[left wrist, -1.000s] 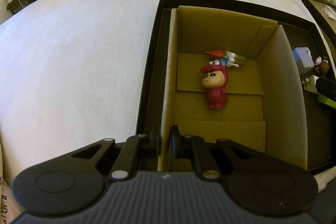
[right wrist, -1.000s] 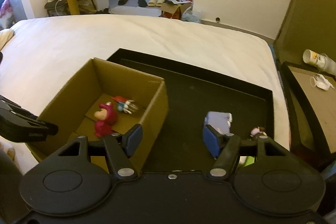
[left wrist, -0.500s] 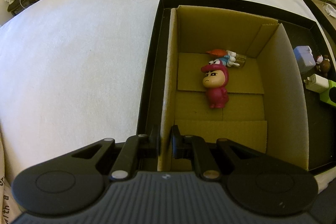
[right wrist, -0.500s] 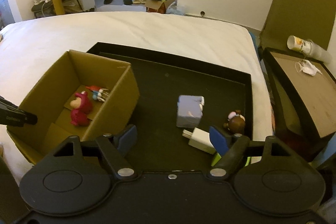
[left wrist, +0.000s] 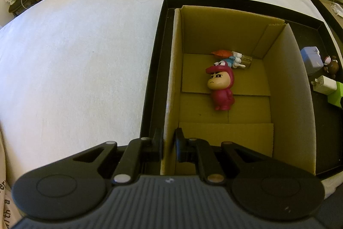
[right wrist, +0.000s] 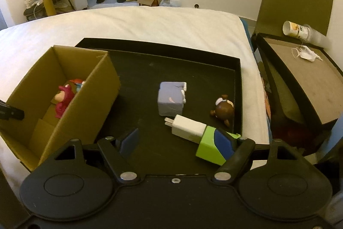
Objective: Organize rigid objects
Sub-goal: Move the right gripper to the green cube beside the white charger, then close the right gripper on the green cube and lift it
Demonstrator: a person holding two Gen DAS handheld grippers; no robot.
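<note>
Showing no legible brand or label on any item, the cardboard box (left wrist: 285, 104) stood in the black tray (right wrist: 236, 83) on the white bed (left wrist: 75, 57), containing a red-suited figurine (left wrist: 220, 87) and a smaller blue-and-orange toy (left wrist: 230, 58). The left claw (left wrist: 168, 144) was clenched on the box's near wall. The right claw (right wrist: 179, 140), jaws just widened and released, hovered over the tray near a white charger (right wrist: 187, 127), green block (right wrist: 206, 145), lilac cube (right wrist: 171, 100) and brown figurine (right wrist: 224, 109).
</note>
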